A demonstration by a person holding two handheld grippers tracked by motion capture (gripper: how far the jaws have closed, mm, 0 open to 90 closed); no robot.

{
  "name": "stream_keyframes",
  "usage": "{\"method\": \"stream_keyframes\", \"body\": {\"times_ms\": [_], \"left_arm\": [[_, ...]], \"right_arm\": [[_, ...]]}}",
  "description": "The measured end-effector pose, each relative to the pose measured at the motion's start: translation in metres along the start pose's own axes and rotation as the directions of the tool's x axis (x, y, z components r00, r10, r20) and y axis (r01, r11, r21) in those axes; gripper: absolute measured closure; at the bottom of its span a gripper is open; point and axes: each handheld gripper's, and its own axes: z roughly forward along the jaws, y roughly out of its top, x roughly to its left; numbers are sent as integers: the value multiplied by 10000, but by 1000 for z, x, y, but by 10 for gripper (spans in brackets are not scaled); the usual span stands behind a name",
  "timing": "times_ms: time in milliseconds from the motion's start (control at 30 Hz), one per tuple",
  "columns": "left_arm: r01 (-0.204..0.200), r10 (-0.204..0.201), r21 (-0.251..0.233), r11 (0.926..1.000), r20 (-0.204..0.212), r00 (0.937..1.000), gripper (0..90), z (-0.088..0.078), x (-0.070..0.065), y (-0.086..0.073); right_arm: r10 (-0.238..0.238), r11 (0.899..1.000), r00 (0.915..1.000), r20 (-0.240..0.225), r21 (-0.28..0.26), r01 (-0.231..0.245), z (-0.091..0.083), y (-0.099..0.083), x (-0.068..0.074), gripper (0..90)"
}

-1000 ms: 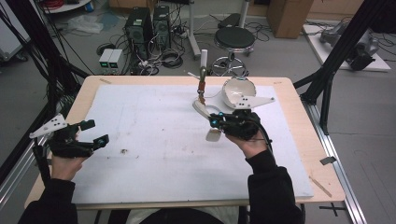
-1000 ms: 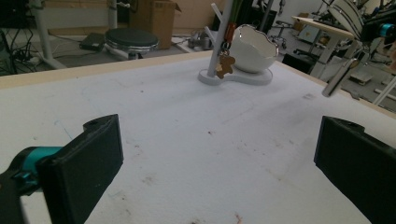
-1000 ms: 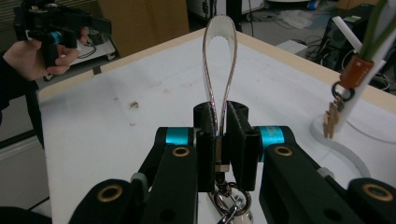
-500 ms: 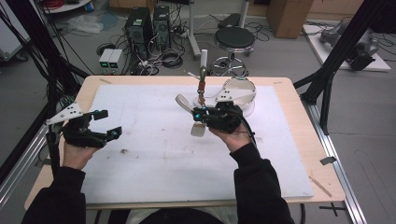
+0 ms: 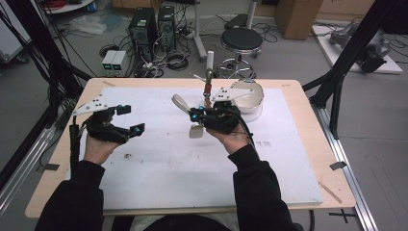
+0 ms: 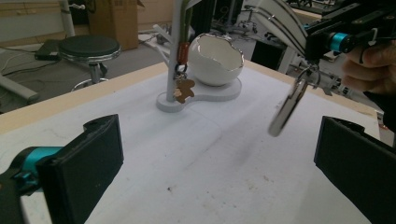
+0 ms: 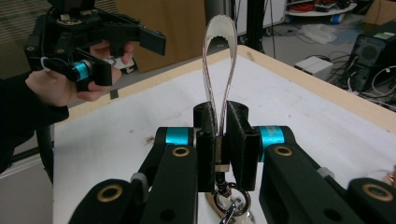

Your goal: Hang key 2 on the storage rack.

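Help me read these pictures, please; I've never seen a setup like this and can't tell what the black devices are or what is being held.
There is no robot here. A person at a table holds a hand-held gripper in each hand; each has two black fingers. One picture looks down from above the person's side. The other two come from cameras riding on the grippers, looking along their fingers.

The left gripper is open with nothing between its fingers. The right gripper is shut on a keychain strap, a pale loop sticking out past the fingers, with a metal ring and a round tag dangling below.

At the far side of the table stands a white stand with a small bear charm hanging from it, next to a white eggshell-shaped bowl on the same base.
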Motion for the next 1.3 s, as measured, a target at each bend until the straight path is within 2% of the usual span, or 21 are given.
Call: {"method": "stream_keyframes", "body": {"times_ms": [300, 467, 667, 833, 967, 1033, 1167, 1200, 1233, 1300], "left_arm": [[-66, 58, 170, 9998, 456, 9989, 17, 24, -5, 16], [-275, 250, 323, 9991, 765, 9968, 18, 36, -12, 25], [-184, 154, 230, 9996, 1256, 9920, 64, 48, -13, 34], [198, -233, 213, 9996, 1777, 9838, 105, 57, -11, 37], [542, -525, -22, 9985, 2123, 9758, 179, 59, -9, 38], [477, -460, -19, 9989, 2244, 9734, 249, 59, -9, 38], [753, -676, -216, 9969, 2501, 9659, 412, 58, -9, 38], [732, -665, -192, 9971, 2391, 9687, 412, 58, -9, 39], [614, -576, -95, 9981, 2285, 9718, 450, 58, -10, 38], [583, -568, -2, 9983, 2212, 9736, 503, 58, -10, 38]], "right_arm": [[-57, 10000, 9997, -229, 35, 58, 17, 5, 5, 824], [-80, 10000, 9994, -331, 0, 80, 22, 6, 6, 824], [-125, 9997, 9989, -443, -215, 116, 21, 7, 8, 824], [-162, 9996, 9988, -470, -222, 152, 21, 7, 8, 824], [-203, 9996, 9986, -488, -206, 193, 21, 7, 10, 824], [-199, 9996, 9985, -510, -231, 188, 21, 7, 10, 824], [-225, 9997, 9984, -521, -117, 219, 23, 6, 11, 824], [-225, 9997, 9984, -521, -117, 219, 23, 6, 11, 824], [-213, 9997, 9982, -559, -128, 206, 24, 6, 11, 824], [-253, 9996, 9980, -574, -125, 246, 25, 6, 12, 824]]}}
